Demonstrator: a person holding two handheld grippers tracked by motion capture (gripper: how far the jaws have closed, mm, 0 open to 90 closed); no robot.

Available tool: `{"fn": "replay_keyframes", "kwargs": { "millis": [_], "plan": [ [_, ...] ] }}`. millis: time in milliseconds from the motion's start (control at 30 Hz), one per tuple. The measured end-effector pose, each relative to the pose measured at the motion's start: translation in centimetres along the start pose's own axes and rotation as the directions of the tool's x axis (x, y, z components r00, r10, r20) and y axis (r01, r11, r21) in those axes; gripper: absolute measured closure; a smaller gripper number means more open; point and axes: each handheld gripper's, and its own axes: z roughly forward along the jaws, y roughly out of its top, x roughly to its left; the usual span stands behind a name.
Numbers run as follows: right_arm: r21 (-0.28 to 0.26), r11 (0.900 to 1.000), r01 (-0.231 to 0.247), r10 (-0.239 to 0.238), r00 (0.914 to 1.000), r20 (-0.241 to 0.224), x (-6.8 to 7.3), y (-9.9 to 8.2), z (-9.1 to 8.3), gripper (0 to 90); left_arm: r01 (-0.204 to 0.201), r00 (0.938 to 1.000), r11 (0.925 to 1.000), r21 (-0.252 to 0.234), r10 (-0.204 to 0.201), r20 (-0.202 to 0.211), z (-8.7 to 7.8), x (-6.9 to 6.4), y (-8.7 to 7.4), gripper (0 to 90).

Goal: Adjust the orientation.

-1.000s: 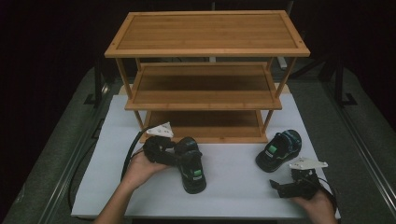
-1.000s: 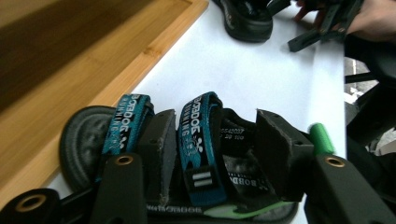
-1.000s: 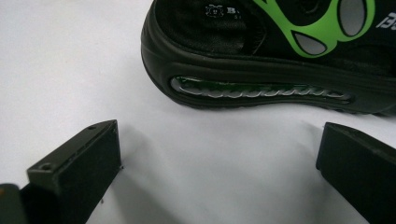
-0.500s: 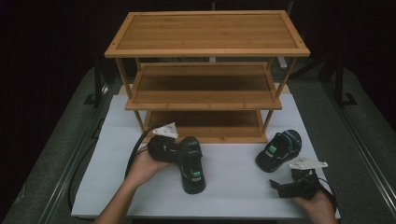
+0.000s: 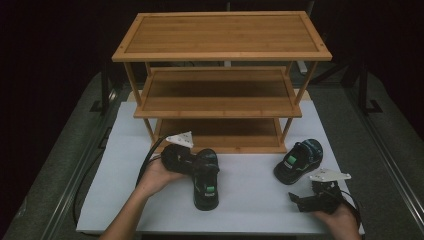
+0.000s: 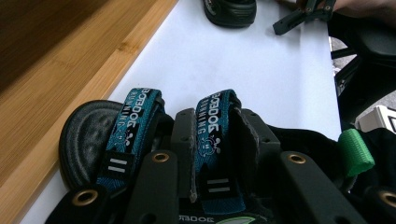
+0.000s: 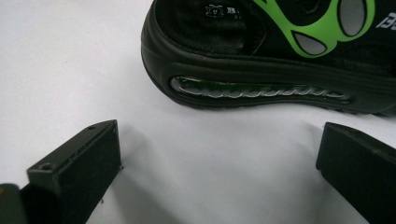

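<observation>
here, left tongs (image 6: 215, 154) clamped on sandal strap (image 6: 215, 140), right tongs (image 7: 219, 172) gaping beside other sandal (image 7: 280, 60)

"BOBDOG RUNNING" on both teal straps (image 6: 215, 135) of the sandal (image 6: 88, 140).

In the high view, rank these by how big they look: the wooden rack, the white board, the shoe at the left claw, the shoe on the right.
1. White board and wooden rack: largest, too close to rank.
2. Shoe at the left claw and shoe on the right: about alike; the claw hides part of the left one.
</observation>
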Motion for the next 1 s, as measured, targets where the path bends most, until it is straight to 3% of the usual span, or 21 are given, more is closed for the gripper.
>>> {"fn": "replay_keyframes", "kwargs": {
  "millis": [100,167,267,500,633,700,733,800,833,867,900,967,1000],
  "plan": [
    [0.001,1.0000,0.000,0.000,1.0000,0.000,0.0,0.0,0.0,0.0,0.002,1.0000,1.0000,-0.002,-0.002,-0.001,-0.2,0.0,-0.1,65.7],
    [0.001,1.0000,0.000,0.000,1.0000,0.000,0.0,0.0,0.0,0.0,0.015,0.9999,0.9995,-0.026,-0.015,0.000,-0.6,-0.1,-0.2,55.6],
    [0.001,1.0000,0.000,0.000,1.0000,0.000,0.0,0.0,0.0,0.0,0.015,0.9994,0.9986,-0.051,-0.016,-0.030,-1.8,-0.6,-0.4,44.7],
    [0.001,1.0000,0.001,-0.001,1.0000,0.001,0.0,0.0,0.0,0.0,0.022,0.9934,0.9992,-0.032,-0.026,-0.111,-3.4,-1.5,-1.5,28.6],
    [0.002,1.0000,0.002,-0.002,1.0000,0.001,0.0,0.0,0.0,0.0,0.040,0.9821,0.9988,-0.030,-0.045,-0.183,-4.5,-2.4,-2.7,22.1],
    [0.002,1.0000,-0.001,0.001,1.0000,0.001,0.0,0.0,0.0,0.0,0.043,0.9796,0.9987,-0.029,-0.047,-0.195,-4.6,-2.5,-2.9,18.1],
    [0.003,1.0000,0.000,0.000,1.0000,0.001,0.0,0.0,0.0,0.0,0.056,0.9720,0.9982,-0.024,-0.060,-0.227,-5.0,-2.7,-3.5,18.1],
    [0.005,1.0000,0.003,-0.003,1.0000,0.002,0.0,0.1,0.0,0.0,0.061,0.9651,0.9980,-0.014,-0.063,-0.254,-5.4,-2.8,-4.1,15.9],
    [0.004,1.0000,0.004,-0.004,1.0000,0.003,0.0,0.1,0.0,0.0,0.081,0.9573,0.9967,-0.014,-0.081,-0.277,-5.7,-2.8,-4.9,13.3],
    [0.005,1.0000,0.003,-0.003,1.0000,0.004,0.0,0.1,0.0,0.0,0.087,0.9527,0.9962,-0.012,-0.086,-0.291,-5.8,-2.8,-5.3,11.8],
    [0.005,1.0000,0.003,-0.003,1.0000,0.004,0.0,0.1,0.0,0.0,0.087,0.9527,0.9962,-0.012,-0.086,-0.291,-5.8,-2.8,-5.3,10.3],
    [0.004,1.0000,0.006,-0.006,1.0000,0.005,0.1,0.0,0.0,0.0,0.109,0.9424,0.9941,0.000,-0.103,-0.318,-6.1,-2.6,-6.4,8.6],
    [0.004,1.0000,0.007,-0.007,1.0000,0.005,0.1,0.1,0.0,0.0,0.129,0.9327,0.9916,0.002,-0.121,-0.340,-6.2,-2.6,-7.2,6.9]
  ]
}}
